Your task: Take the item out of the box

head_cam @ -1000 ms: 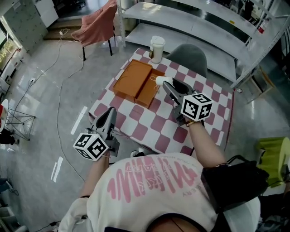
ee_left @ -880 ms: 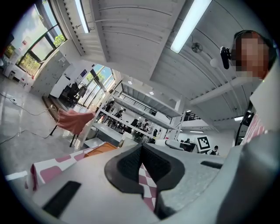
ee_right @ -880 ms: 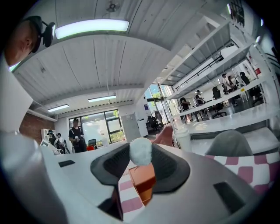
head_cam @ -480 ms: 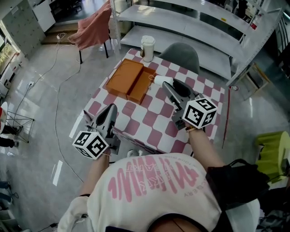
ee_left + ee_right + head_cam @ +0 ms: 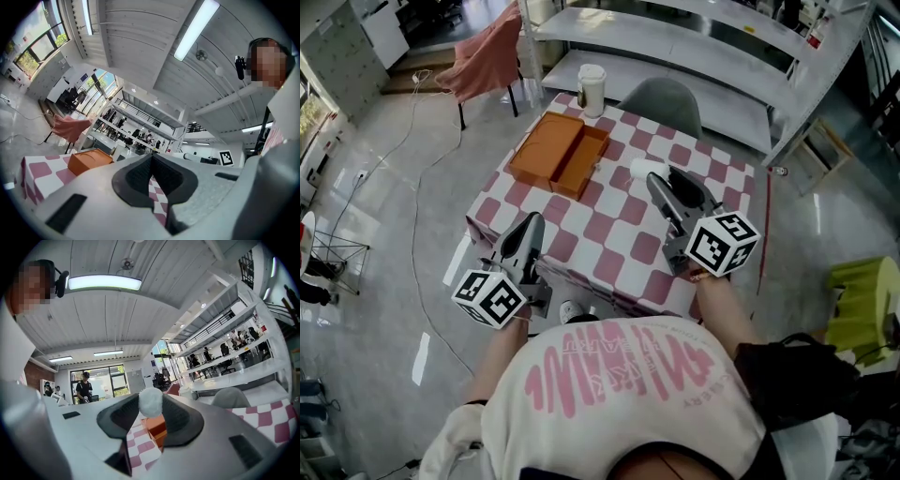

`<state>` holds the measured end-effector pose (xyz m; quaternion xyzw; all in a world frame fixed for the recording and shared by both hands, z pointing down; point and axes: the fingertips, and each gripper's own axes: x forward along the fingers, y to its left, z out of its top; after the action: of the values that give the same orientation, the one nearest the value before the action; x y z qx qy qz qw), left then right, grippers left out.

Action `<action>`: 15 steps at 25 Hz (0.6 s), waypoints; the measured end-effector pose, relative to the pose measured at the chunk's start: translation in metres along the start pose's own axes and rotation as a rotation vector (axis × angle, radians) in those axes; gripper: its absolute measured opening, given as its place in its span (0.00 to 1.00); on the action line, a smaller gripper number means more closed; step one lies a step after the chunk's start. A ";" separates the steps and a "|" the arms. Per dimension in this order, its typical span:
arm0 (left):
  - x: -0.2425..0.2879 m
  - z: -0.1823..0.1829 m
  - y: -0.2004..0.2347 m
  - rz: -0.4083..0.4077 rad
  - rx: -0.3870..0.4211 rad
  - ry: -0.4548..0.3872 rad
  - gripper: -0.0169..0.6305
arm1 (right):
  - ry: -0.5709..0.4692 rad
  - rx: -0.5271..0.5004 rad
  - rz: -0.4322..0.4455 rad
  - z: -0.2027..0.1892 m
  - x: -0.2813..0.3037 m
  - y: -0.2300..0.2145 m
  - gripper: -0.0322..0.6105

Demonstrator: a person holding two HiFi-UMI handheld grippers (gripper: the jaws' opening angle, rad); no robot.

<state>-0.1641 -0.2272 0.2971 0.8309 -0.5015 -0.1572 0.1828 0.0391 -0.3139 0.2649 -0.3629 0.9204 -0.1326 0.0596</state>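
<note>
One white item is gripped at the tips of the right gripper, above the middle of the desk. Its long side lies flat and points ahead toward the open orange box by the desk's far left corner. The left gripper is closed on nothing at the near edge.

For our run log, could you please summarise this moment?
right hand-held gripper: shut on white round item | left hand-held gripper: shut, empty | orange rectangular box: open

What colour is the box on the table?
The box is orange, clearest in head view.
</note>
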 end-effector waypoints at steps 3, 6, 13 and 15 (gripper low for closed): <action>-0.010 -0.009 -0.009 0.005 -0.004 0.004 0.04 | 0.003 0.004 -0.009 -0.006 -0.020 0.004 0.29; -0.018 -0.016 -0.021 0.002 -0.013 0.006 0.04 | 0.010 0.006 -0.017 -0.010 -0.040 0.008 0.29; -0.035 -0.042 -0.050 -0.023 -0.028 0.038 0.04 | 0.032 0.052 -0.040 -0.025 -0.084 0.015 0.29; -0.040 -0.049 -0.056 -0.024 -0.034 0.048 0.04 | 0.040 0.054 -0.048 -0.030 -0.095 0.017 0.29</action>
<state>-0.1171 -0.1601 0.3176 0.8373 -0.4841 -0.1477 0.2068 0.0915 -0.2311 0.2896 -0.3803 0.9086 -0.1660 0.0479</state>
